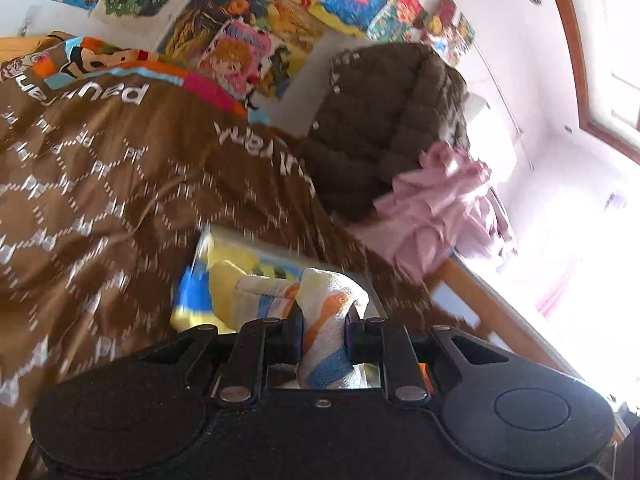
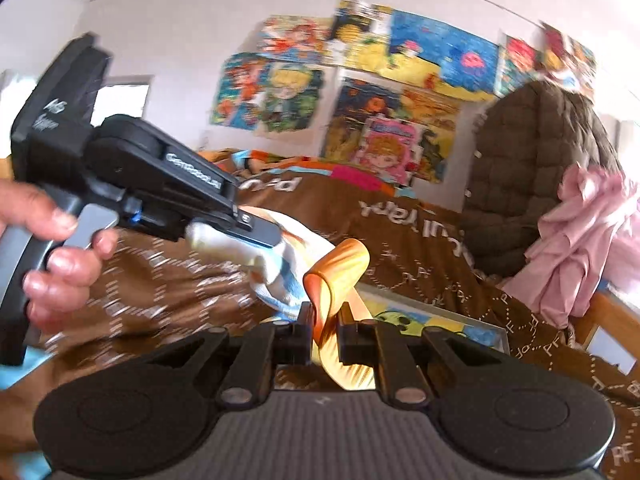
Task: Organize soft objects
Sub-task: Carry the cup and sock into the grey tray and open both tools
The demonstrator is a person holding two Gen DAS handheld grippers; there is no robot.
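My left gripper (image 1: pixel 323 326) is shut on a white towel with orange and blue stripes (image 1: pixel 332 312), bunched between its fingers. The right wrist view shows that same gripper (image 2: pixel 256 228) from the side, held by a hand (image 2: pixel 52 256), with the striped towel (image 2: pixel 276 268) hanging from it over the bed. My right gripper (image 2: pixel 323 334) is shut on an orange cloth strip (image 2: pixel 338 276) that loops upward and touches the towel. Below both lies a brown patterned bedspread (image 1: pixel 100 200).
A brown quilted jacket (image 1: pixel 384 128) and a pink garment (image 1: pixel 432 208) hang at the bed's wooden end rail (image 1: pixel 492 312). A yellow and blue picture box (image 2: pixel 424 320) sits on the bed. Colourful posters (image 2: pixel 360 92) cover the wall behind. Bright window at right.
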